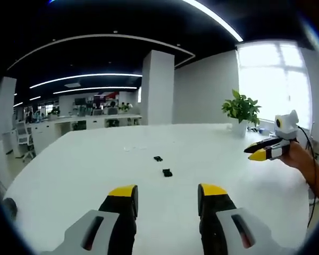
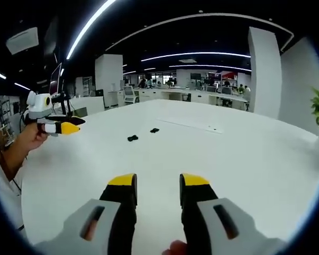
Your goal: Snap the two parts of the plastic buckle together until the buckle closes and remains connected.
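Black buckle halves (image 1: 167, 172) (image 1: 158, 158) lie apart mid-table (image 1: 85, 170), untouched, just beside each other. L gripper (image 1: 166, 195) and R gripper (image 2: 157, 185) hover near edge w/ jaws spread, empty, prob lining up approach. Plant (image 1: 241, 109) far right, pillar (image 1: 158, 87) beyond; nothing blocks the path.

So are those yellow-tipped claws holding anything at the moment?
No, nothing is held. The left gripper and the right gripper both stand open over the white table, and the two black buckle pieces lie apart on it, untouched.
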Demonstrator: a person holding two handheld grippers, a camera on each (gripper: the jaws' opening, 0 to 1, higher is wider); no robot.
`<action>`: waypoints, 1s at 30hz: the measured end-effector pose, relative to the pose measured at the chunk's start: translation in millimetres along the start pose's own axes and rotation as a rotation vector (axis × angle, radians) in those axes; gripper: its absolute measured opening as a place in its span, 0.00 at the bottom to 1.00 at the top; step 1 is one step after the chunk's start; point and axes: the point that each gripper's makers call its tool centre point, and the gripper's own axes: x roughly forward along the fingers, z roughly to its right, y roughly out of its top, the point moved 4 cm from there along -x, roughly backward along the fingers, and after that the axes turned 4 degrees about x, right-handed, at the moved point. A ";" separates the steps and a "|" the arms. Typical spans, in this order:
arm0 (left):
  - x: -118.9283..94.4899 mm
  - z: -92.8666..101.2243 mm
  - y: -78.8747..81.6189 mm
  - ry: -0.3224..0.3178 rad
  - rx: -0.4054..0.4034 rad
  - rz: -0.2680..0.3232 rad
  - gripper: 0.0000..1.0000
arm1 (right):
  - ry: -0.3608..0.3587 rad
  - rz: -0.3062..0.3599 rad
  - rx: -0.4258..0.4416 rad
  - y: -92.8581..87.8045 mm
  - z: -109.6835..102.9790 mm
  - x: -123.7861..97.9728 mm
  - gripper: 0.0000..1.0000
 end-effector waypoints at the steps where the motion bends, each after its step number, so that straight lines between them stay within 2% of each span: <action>1: 0.8 -0.7 1.3 -0.004 -0.004 0.006 0.44 | 0.004 0.001 -0.009 1.2 -1.6 0.2 0.32; 13: 4.5 -7.0 5.8 0.003 0.010 -0.003 0.44 | 0.011 0.009 -0.032 17.5 1.8 10.4 0.32; 23: 9.5 -6.4 22.5 -0.016 0.022 0.011 0.44 | 0.036 0.020 -0.048 36.0 0.0 21.7 0.31; 30: 11.7 -5.3 25.0 -0.023 0.033 0.006 0.44 | 0.045 0.019 -0.064 41.6 -2.5 27.0 0.31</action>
